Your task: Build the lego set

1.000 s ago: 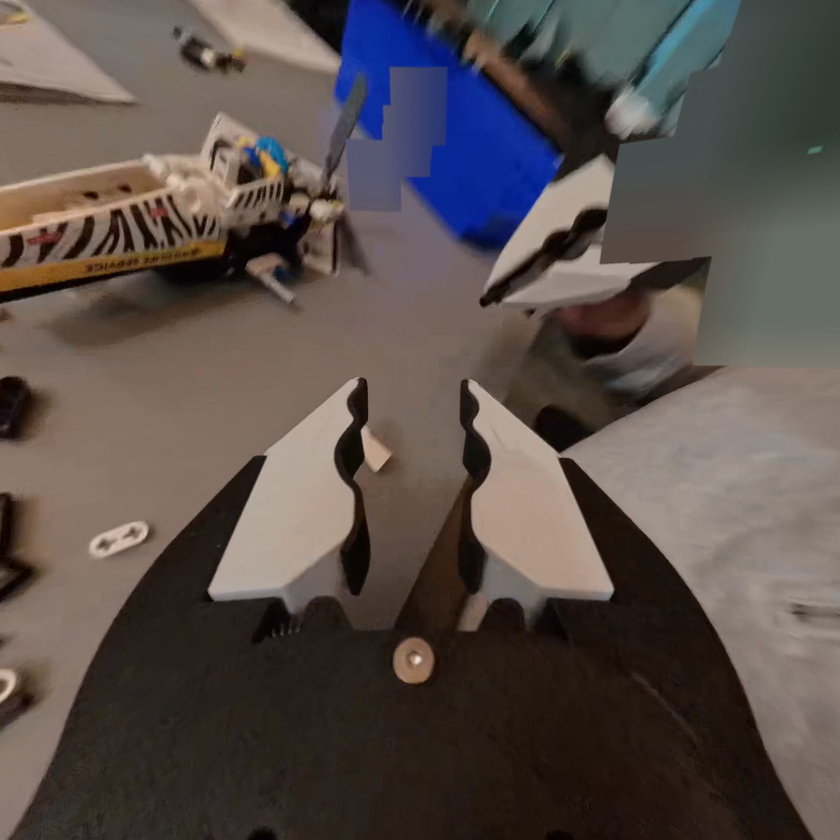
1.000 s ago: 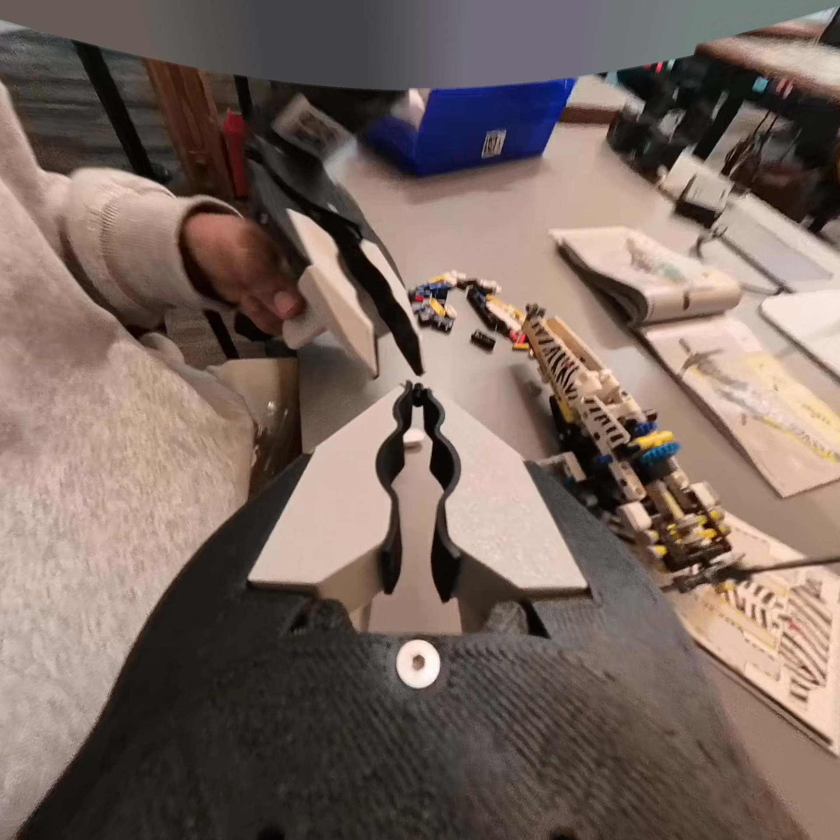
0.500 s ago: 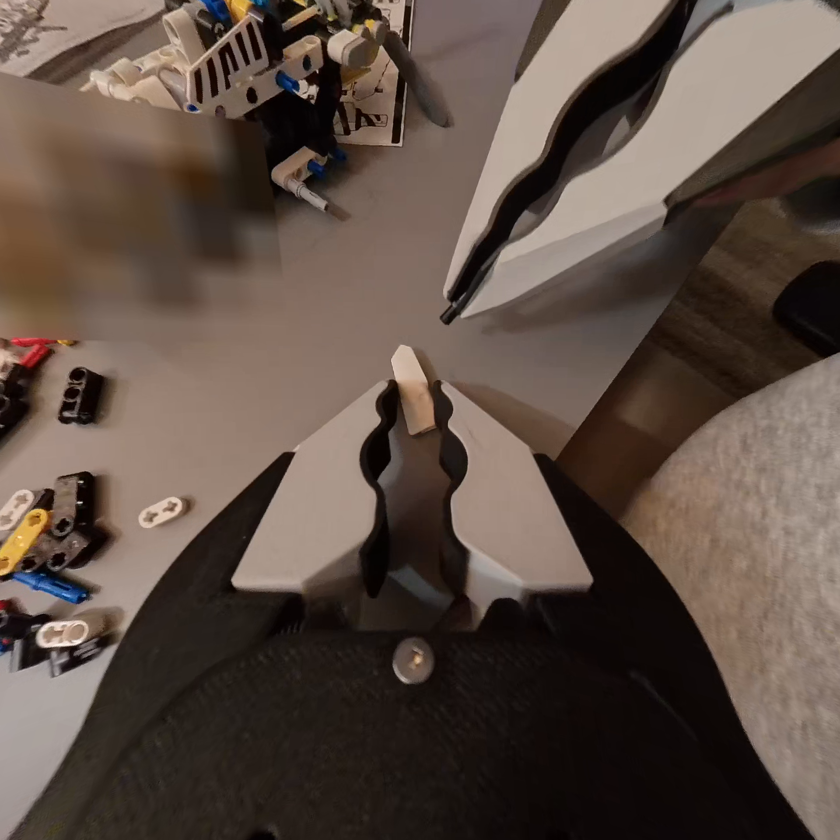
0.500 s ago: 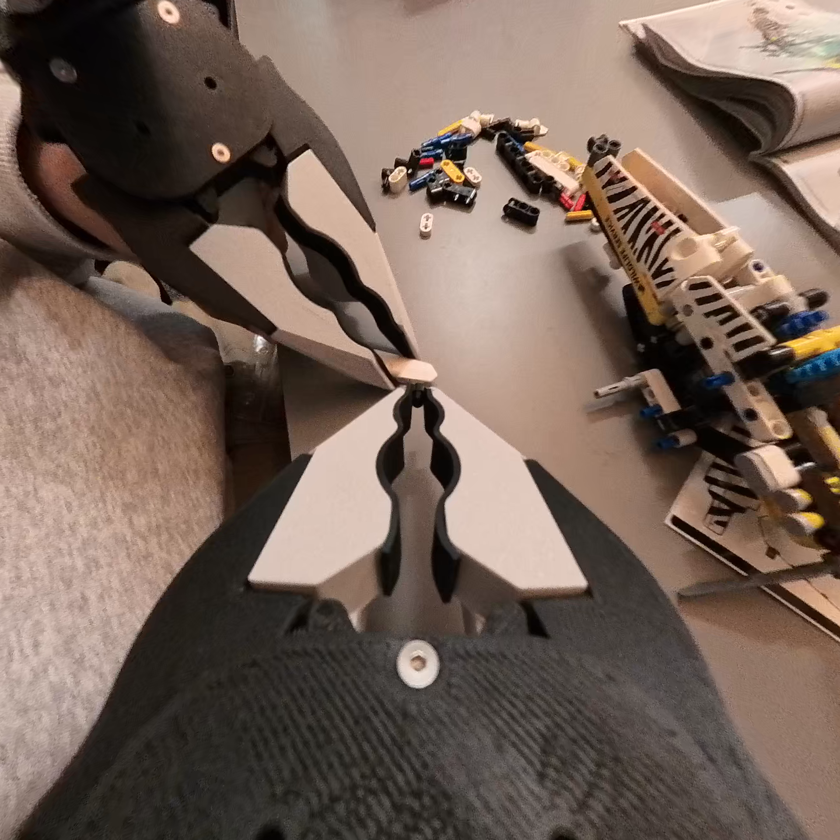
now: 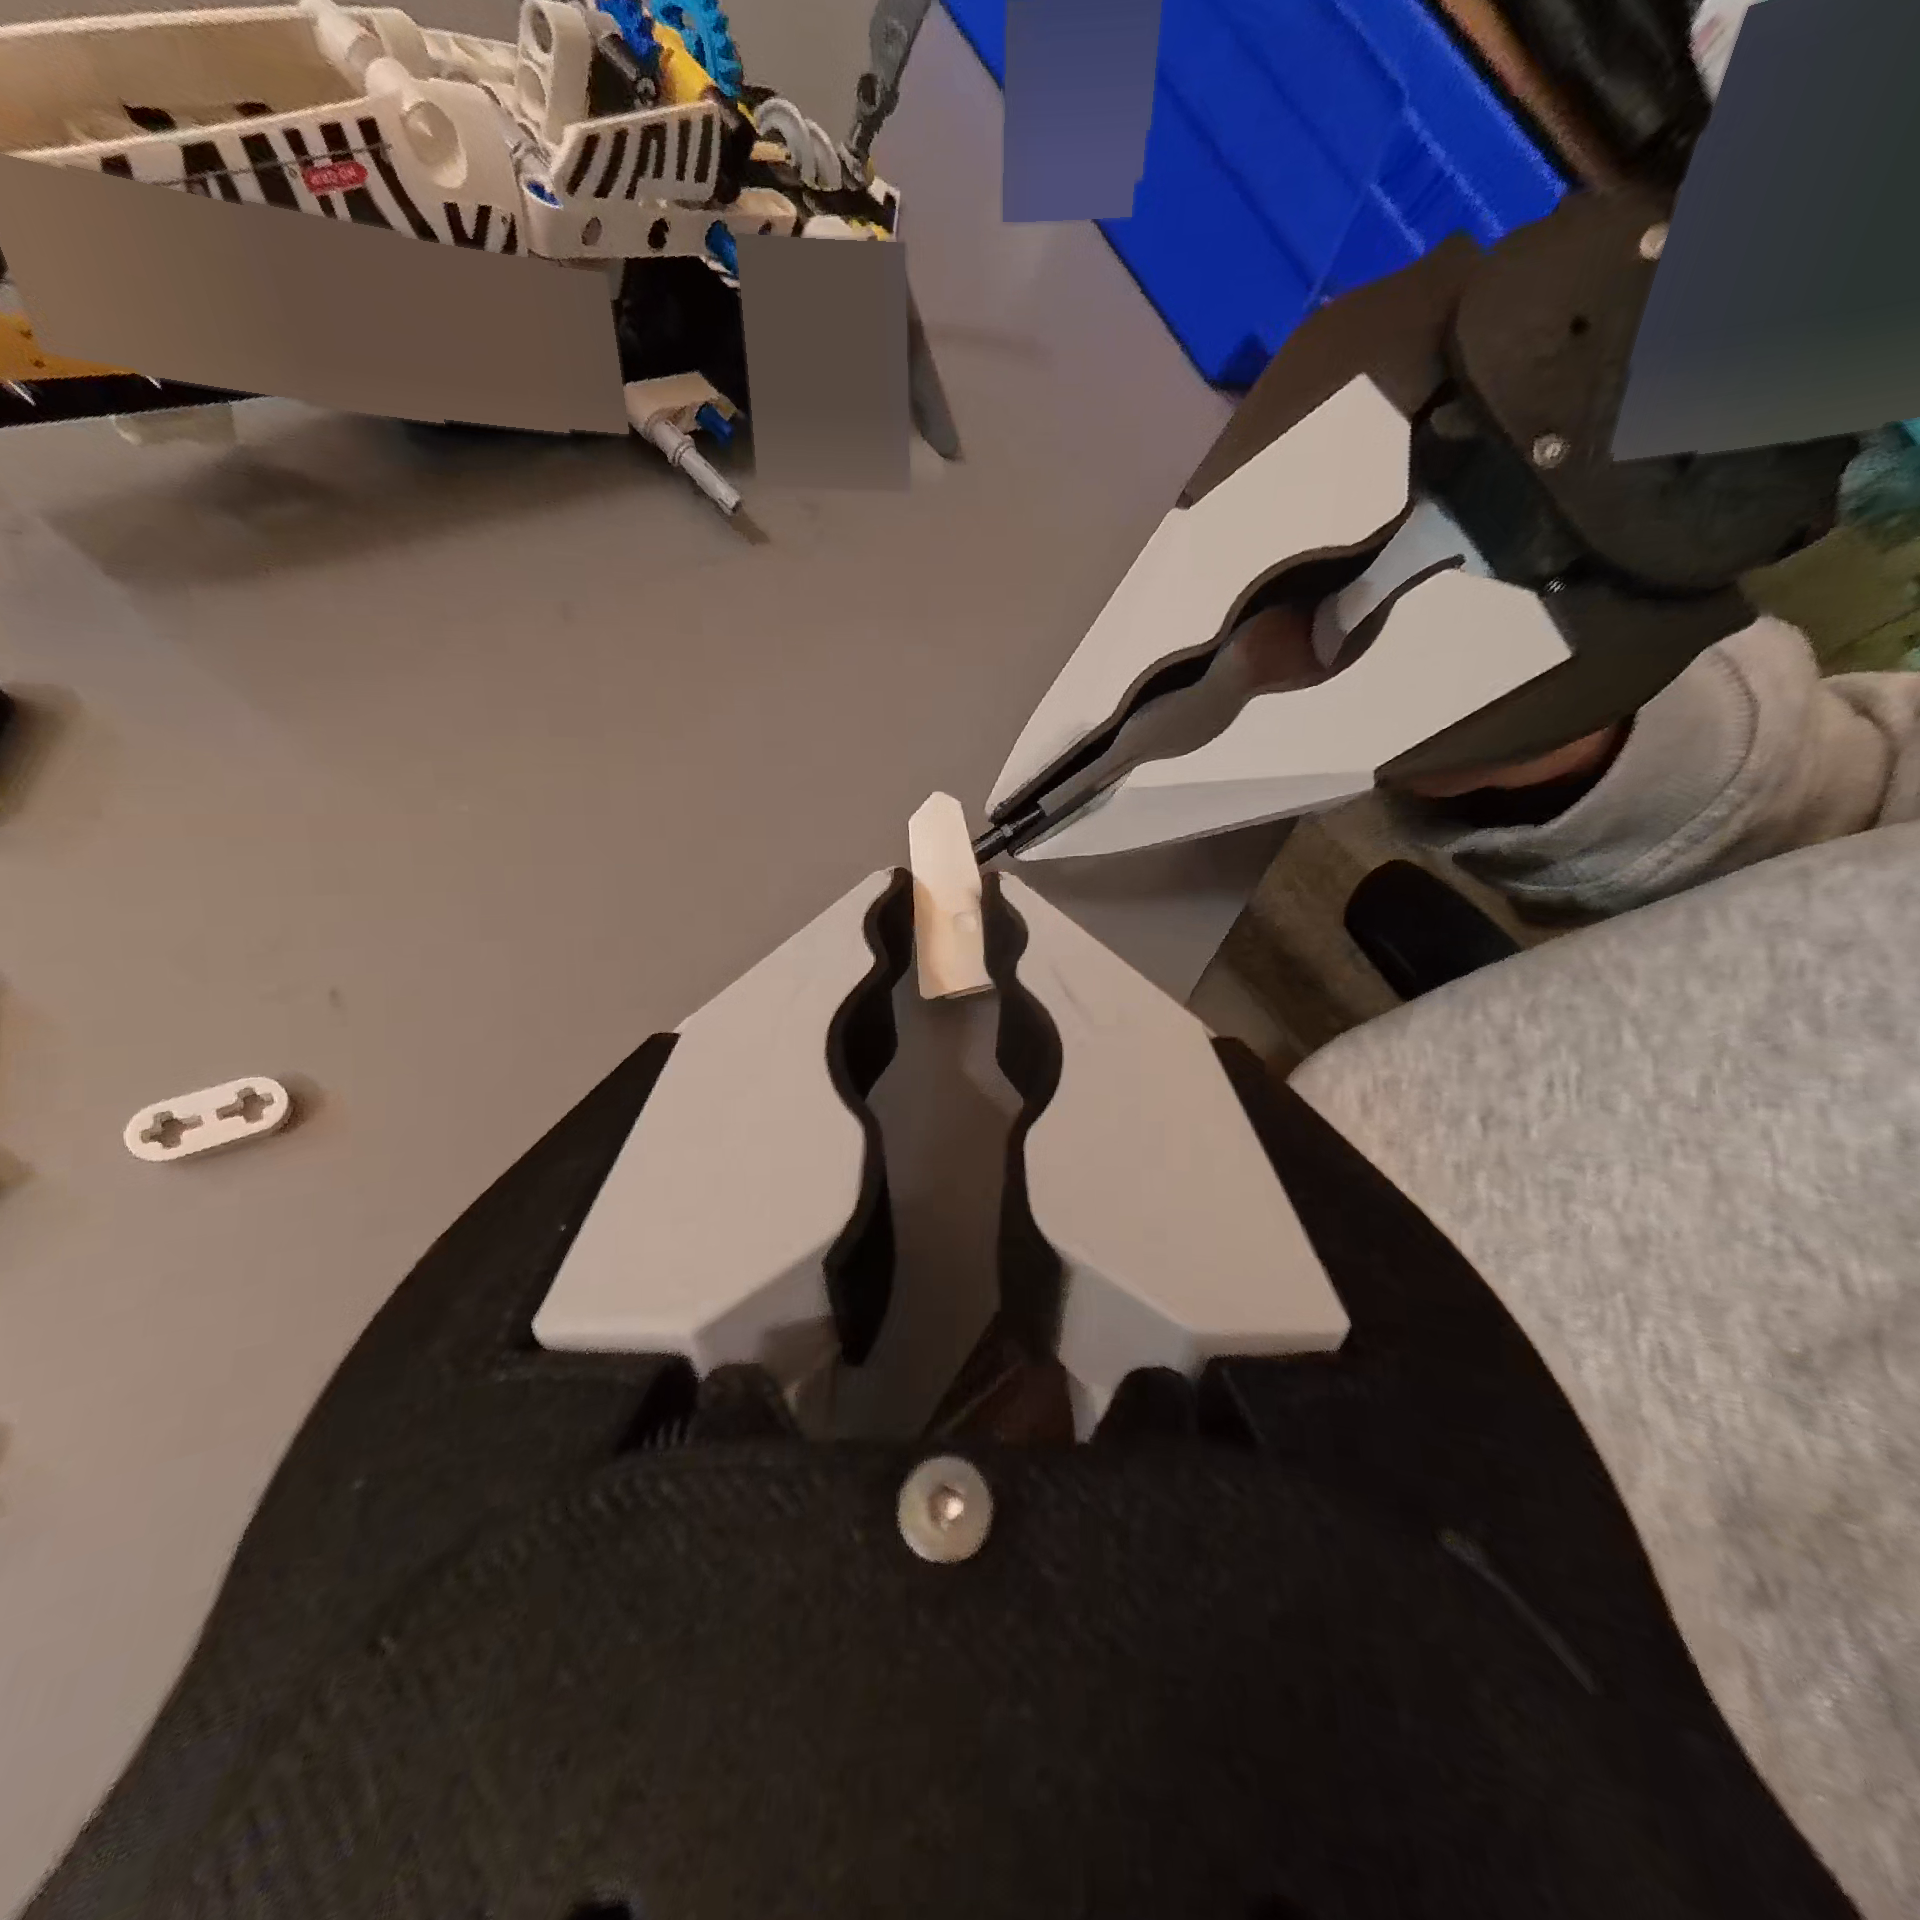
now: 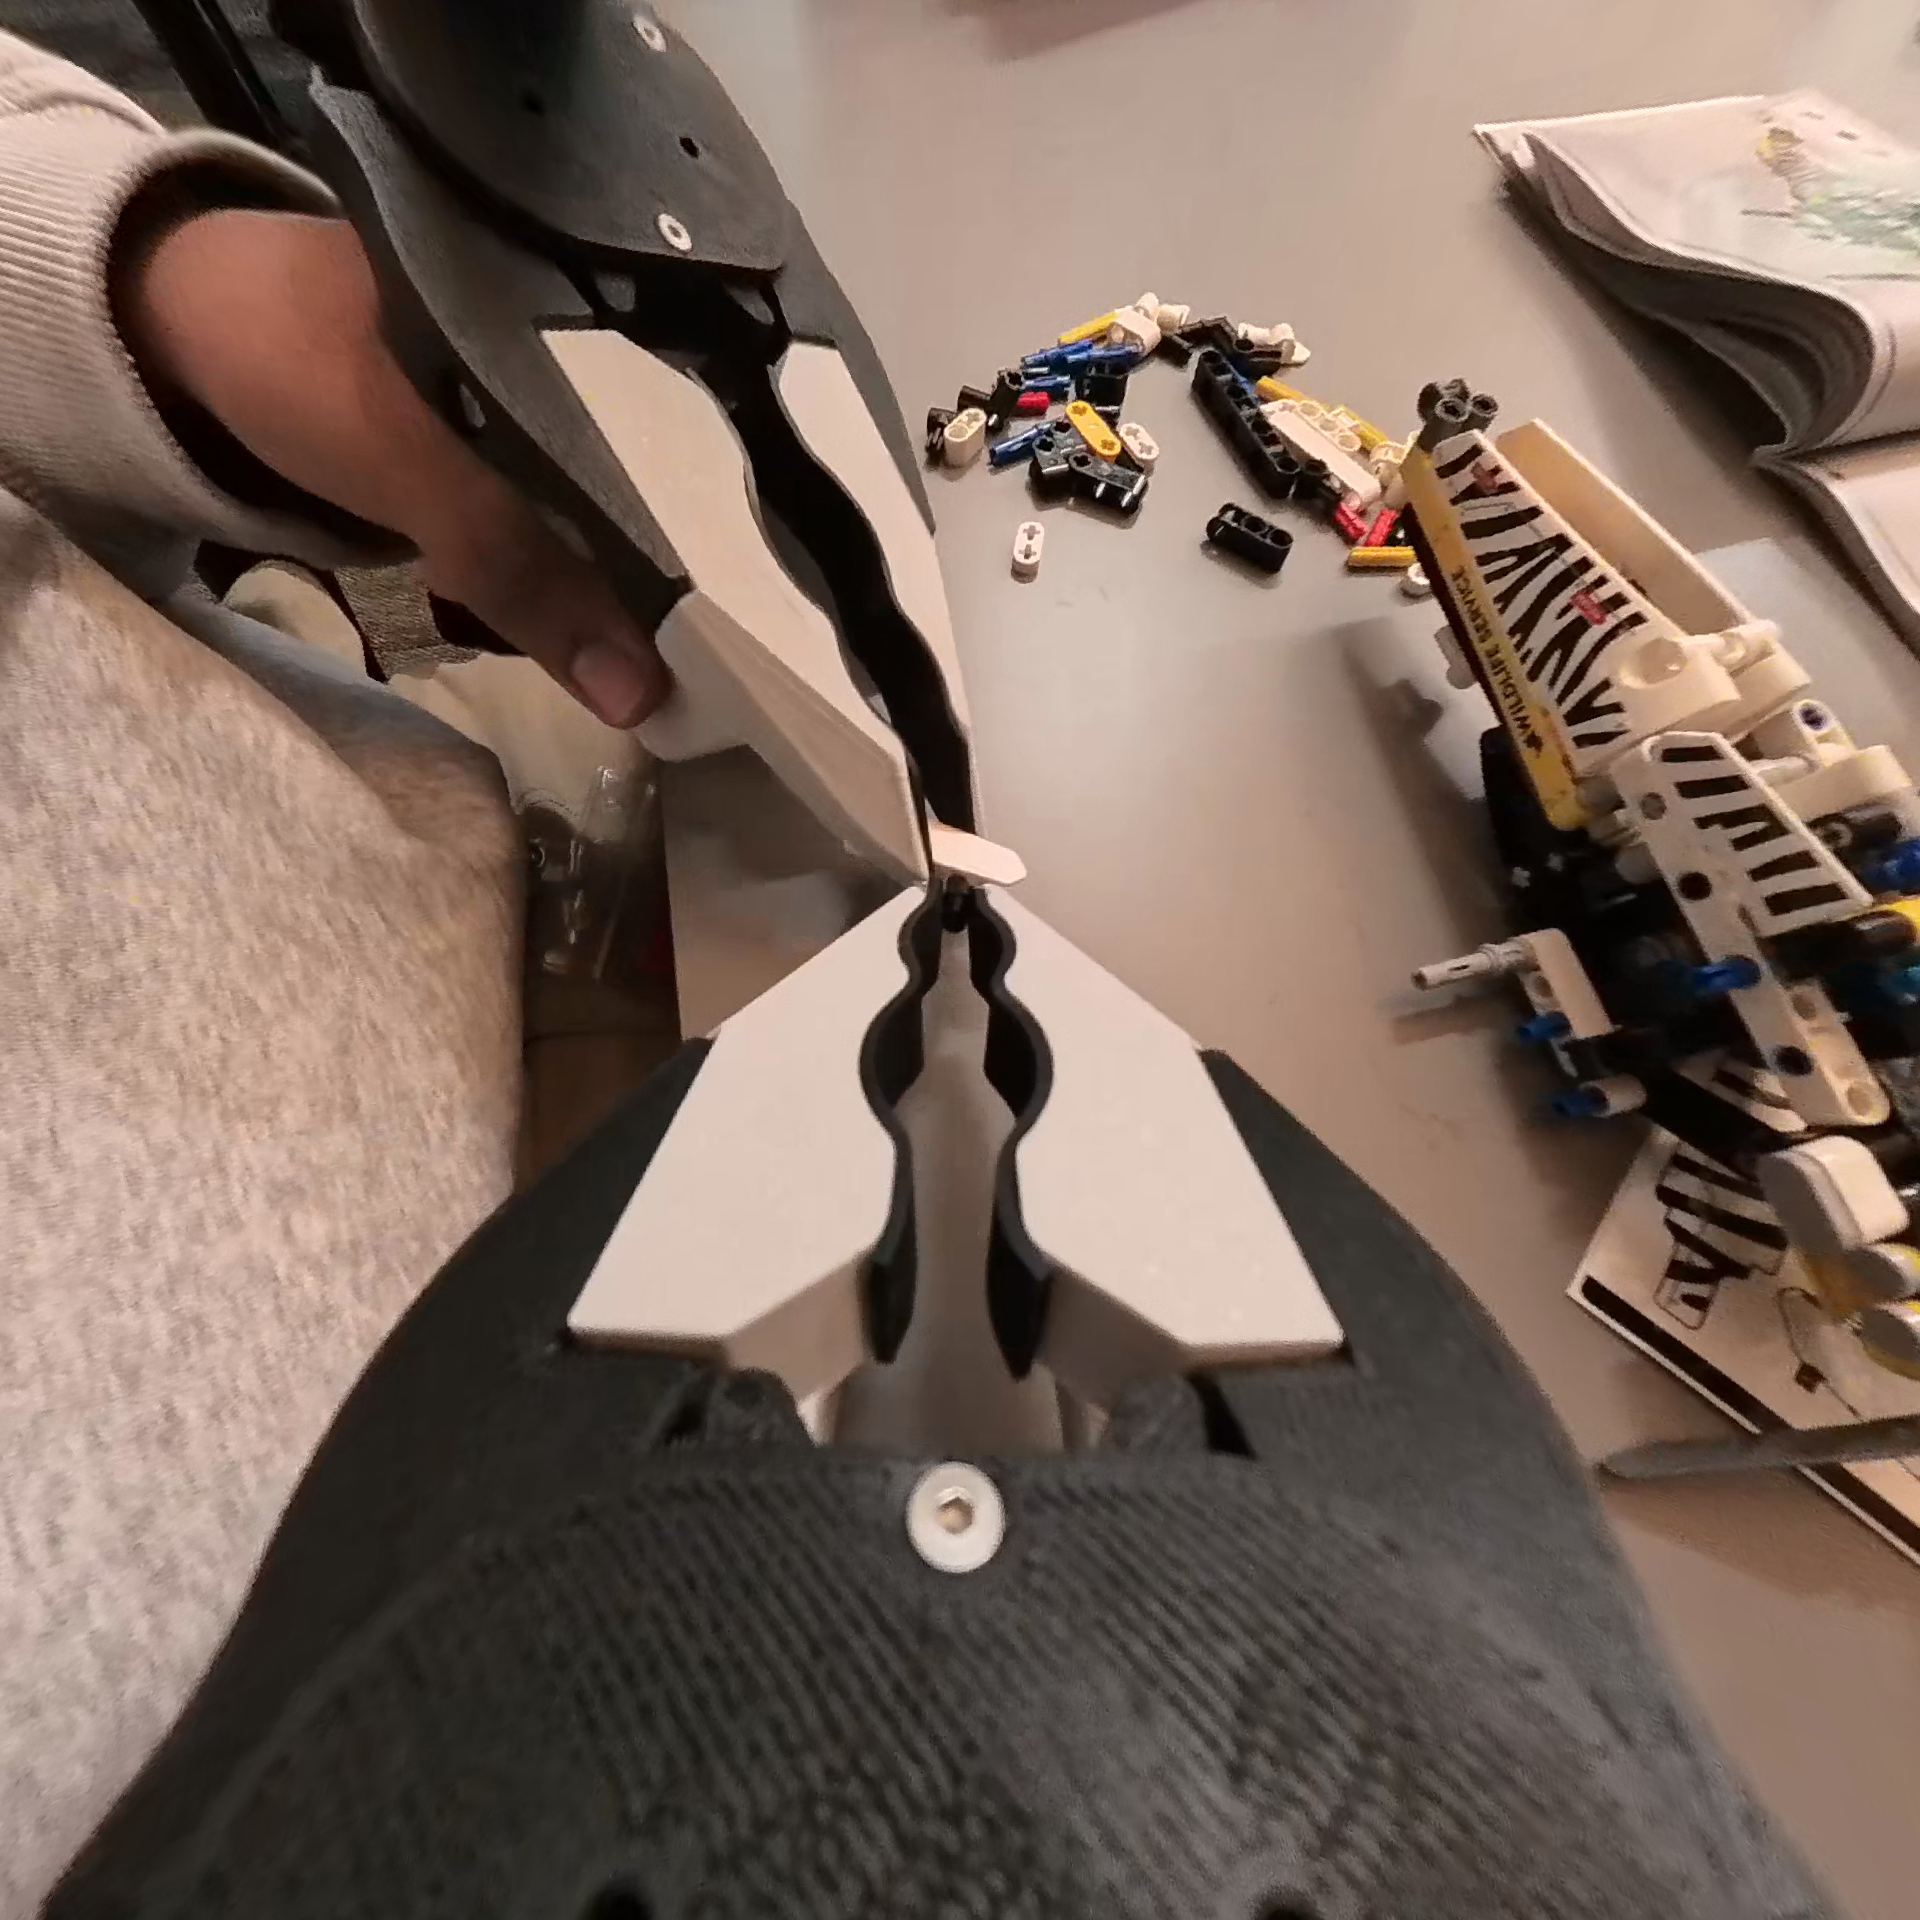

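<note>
Now left gripper (image 5: 940,883) jaws pinch white piece (image 5: 943,909) above tabletop (image 5: 520,727) edge. Right gripper (image 6: 954,902) jaws nearly closed on small black pin (image 5: 995,840), touching piece. Align pin squarely; push gently, avoid twisting. Striped model (image 6: 1662,810) well apart.

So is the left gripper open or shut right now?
Shut on the small white piece. In the left wrist view the left gripper has both fingertips pressed against that piece's sides, and its far end pokes out past them.
</note>
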Demonstrator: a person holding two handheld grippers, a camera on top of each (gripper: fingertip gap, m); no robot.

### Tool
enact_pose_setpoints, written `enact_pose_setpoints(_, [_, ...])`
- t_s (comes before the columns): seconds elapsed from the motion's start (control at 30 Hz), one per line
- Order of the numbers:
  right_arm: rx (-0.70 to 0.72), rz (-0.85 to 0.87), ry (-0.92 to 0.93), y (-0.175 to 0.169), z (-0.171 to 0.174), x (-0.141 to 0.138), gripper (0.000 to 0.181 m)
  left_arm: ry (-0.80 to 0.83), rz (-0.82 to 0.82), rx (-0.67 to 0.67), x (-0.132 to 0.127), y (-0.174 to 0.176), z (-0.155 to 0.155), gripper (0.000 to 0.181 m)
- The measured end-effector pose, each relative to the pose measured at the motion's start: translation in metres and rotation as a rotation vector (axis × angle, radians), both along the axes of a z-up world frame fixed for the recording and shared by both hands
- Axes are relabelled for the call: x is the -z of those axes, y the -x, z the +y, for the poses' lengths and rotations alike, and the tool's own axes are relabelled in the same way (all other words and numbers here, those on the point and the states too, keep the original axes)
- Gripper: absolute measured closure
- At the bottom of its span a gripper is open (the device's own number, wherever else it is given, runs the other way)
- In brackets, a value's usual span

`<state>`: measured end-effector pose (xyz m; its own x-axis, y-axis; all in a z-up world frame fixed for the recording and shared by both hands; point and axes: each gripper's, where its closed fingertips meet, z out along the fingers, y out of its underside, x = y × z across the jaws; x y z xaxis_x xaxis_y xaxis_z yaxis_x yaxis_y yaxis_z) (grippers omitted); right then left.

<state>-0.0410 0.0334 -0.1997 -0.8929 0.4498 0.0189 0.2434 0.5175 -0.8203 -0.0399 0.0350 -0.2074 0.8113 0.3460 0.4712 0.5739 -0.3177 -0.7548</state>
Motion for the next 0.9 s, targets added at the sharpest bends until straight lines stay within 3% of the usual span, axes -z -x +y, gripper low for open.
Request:
enact_pose_setpoints(0.37, [0.028, 0.014, 0.023, 0.0048, 0.0026, -0.0039, 0.179, -0.091, -0.081, -0.007, -0.0069, -0.0001, 0.0013, 0.17])
enact_pose_setpoints(0.57, [0.031, 0.007, 0.007, 0.0053, 0.0033, 0.0003, 0.179, -0.046, -0.051, 0.002, -0.0022, -0.0009, 0.0016, 0.171])
enact_pose_setpoints(0.63, [0.034, 0.006, 0.008, 0.0054, 0.0039, 0.0009, 0.179, -0.028, -0.042, 0.012, -0.0003, -0.0021, 0.0019, 0.18])
enact_pose_setpoints(0.9, [0.028, 0.011, 0.033, 0.0053, 0.0049, -0.0025, 0.179, -0.076, -0.084, 0.027, -0.0052, -0.0019, 0.0021, 0.181])
